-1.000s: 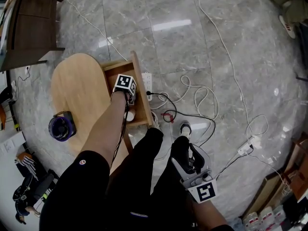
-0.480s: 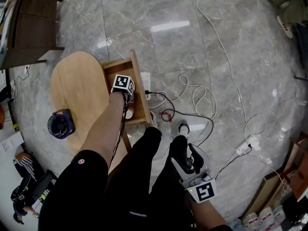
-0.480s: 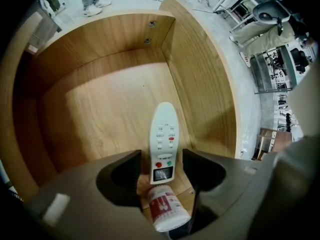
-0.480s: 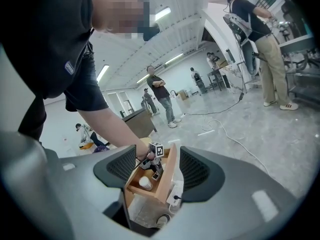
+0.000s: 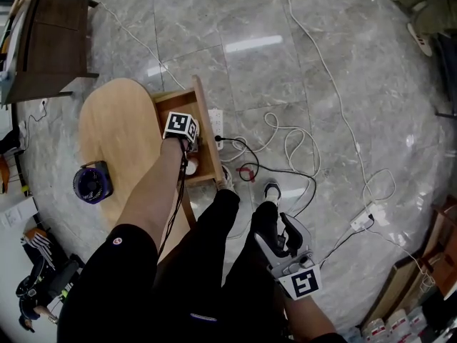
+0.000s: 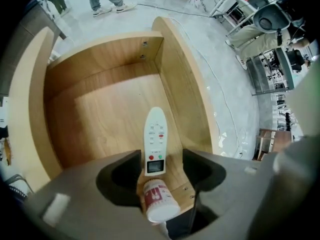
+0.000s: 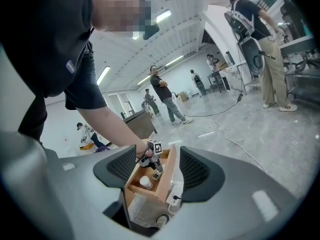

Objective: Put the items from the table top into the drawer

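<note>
**Desk:** What are the tongs doing on your side?

**Operator:** My left gripper [image 6: 160, 173] points steeply down over the open light-wood drawer [image 6: 100, 119]. Its jaws are released and nothing is between the pads. Through the gap I see the long white remote control [image 6: 155, 140] lying flat on the drawer floor. Its display end is just beside a small white bottle with a red label [image 6: 159, 202], which lies on its side at the near end of the drawer.

**Desk:** And the right one?

**Operator:** My right gripper [image 5: 285, 240] sits low beside my leg, well apart from the drawer. Its jaws are also spread and empty. In the right gripper view they only frame the drawer in the distance.

**Desk:** Anything on the table?

**Operator:** The oval pale wooden table top [image 5: 114, 138] carries a small round purple fan [image 5: 91, 184] near its edge. A white power strip [image 5: 217, 122] and loose cables [image 5: 289, 152] lie on the grey marble floor [image 5: 285, 63] beside the drawer.
</note>
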{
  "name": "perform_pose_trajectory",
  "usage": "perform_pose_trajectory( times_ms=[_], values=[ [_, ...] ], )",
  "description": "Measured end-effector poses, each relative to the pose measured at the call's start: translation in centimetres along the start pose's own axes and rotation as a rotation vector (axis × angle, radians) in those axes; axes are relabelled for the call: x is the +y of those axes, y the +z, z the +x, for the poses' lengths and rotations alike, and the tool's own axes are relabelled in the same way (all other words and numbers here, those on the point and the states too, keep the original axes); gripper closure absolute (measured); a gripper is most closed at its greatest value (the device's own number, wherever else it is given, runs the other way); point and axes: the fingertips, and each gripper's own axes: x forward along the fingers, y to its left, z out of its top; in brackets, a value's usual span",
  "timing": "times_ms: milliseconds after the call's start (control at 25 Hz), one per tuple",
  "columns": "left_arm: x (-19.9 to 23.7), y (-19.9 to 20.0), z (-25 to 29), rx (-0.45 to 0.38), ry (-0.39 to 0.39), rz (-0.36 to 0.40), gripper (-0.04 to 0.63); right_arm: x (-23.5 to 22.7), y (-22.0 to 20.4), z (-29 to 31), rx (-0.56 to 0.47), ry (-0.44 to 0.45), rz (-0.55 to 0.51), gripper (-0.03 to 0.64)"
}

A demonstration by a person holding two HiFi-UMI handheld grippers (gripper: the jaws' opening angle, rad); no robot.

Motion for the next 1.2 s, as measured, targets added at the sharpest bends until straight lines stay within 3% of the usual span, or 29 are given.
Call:
perform_pose_trajectory(
  times_ms=[240,520,800,1200],
  values=[
    [-1.4,-0.9,-3.5,-0.060,0.024,0.030,0.334,0.5,2.4,-0.9,-0.043,0.043,-0.038,0.318],
    [-4.5,-4.5,-10.9,-0.212,0.022,0.077,0.335,2.0,6.6,-2.7,-0.044,0.130,-0.142,0.319],
    [-7.6,-8.0,-19.0,-0.412,-0.045,-0.027,0.334,2.4,12.4,-3.3,-0.005,0.194,-0.267,0.324],
    [-10.7,-11.0,-31.6,-0.598,-0.072,0.022,0.333,8.7,18.5,-2.1,0.037,0.276,-0.325,0.328]
  ],
)
